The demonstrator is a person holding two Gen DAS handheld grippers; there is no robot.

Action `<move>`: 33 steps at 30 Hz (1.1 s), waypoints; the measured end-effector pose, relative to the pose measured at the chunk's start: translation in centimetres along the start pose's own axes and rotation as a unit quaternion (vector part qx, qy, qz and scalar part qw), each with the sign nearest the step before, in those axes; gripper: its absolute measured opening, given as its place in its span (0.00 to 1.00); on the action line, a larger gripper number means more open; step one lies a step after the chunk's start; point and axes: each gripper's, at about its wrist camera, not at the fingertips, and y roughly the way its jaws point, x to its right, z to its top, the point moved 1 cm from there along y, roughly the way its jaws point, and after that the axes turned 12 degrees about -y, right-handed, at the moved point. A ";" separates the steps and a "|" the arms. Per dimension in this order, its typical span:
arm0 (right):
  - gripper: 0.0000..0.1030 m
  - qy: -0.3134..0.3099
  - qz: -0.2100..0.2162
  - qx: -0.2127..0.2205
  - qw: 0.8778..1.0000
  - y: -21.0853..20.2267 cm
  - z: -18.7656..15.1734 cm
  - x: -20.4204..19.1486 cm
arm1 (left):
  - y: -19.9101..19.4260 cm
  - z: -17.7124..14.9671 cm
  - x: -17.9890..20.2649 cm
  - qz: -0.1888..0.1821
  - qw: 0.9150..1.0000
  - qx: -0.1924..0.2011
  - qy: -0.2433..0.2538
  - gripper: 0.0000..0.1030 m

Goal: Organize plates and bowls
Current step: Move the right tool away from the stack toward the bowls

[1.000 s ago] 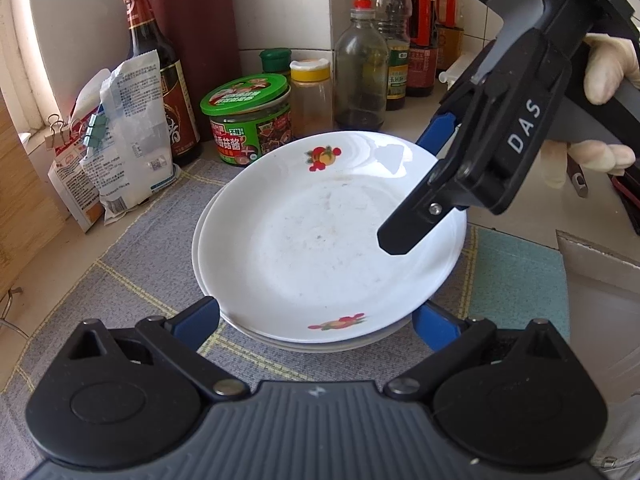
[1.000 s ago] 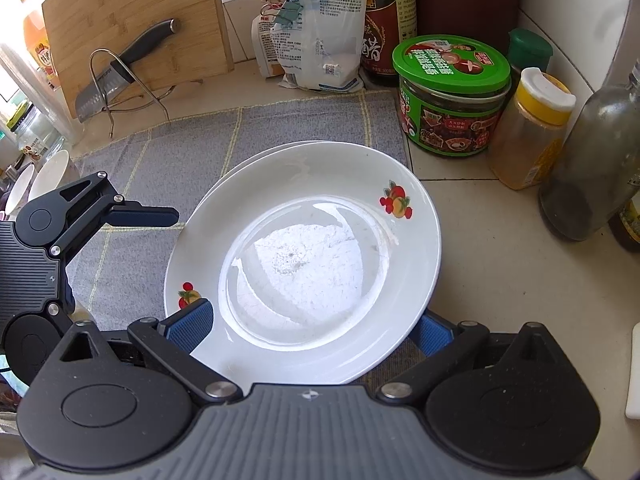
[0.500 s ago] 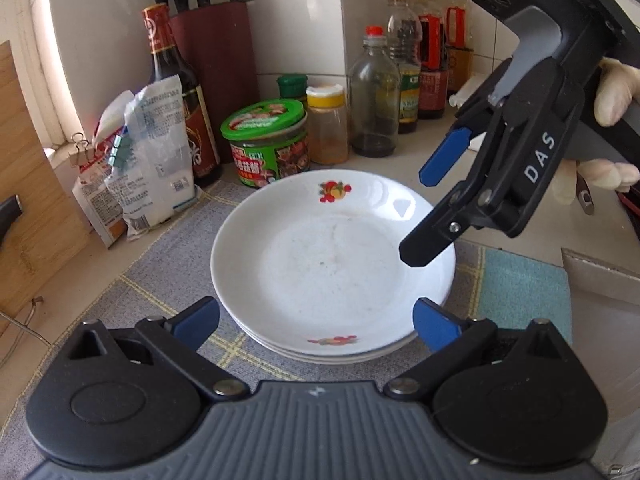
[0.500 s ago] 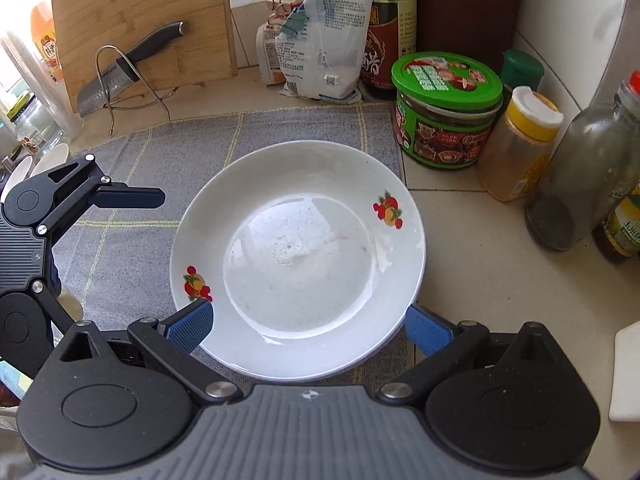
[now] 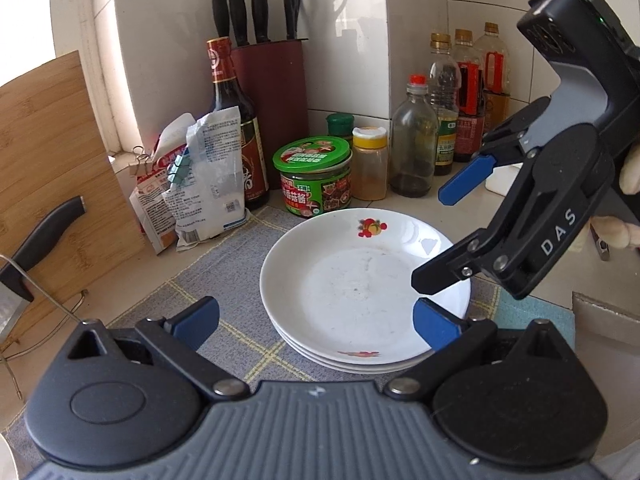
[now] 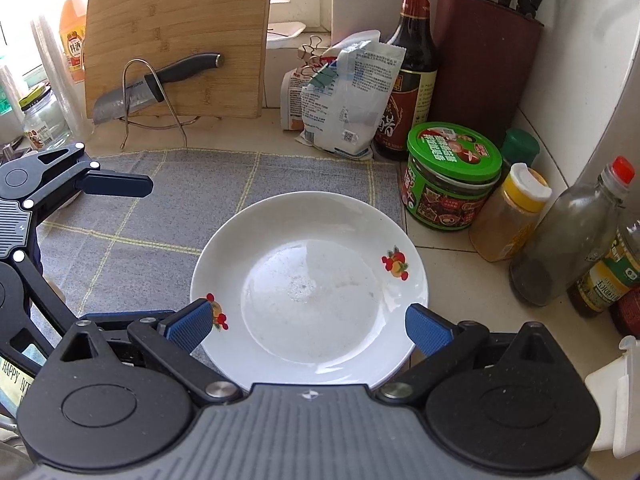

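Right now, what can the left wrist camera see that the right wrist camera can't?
Only the left wrist view shows a gloved hand and that the white flowered plate tops a stack of plates. Only the right wrist view shows a glass jar and an orange bottle beside the wooden cutting board. Both show the plate, the grey checked cloth, the green-lidded jar, the dark red knife block and both open grippers.

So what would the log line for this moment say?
step: stacking plates | plates: stacked on mat | left gripper: open, empty | right gripper: open, empty, over plates
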 end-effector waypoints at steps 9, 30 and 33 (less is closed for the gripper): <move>1.00 0.009 0.004 0.068 0.998 -0.3 1.4 -1.2 | -3.0 -0.3 -1.2 0.067 0.996 0.023 -0.060 1.00; 1.00 -0.081 0.019 0.106 0.991 2.8 3.8 -10.1 | -10.9 -6.9 -6.0 0.186 0.965 -0.002 -0.186 0.99; 1.00 -0.087 0.028 0.092 0.991 3.1 3.6 -12.8 | -12.1 -8.0 -7.2 0.180 0.965 -0.012 -0.190 0.99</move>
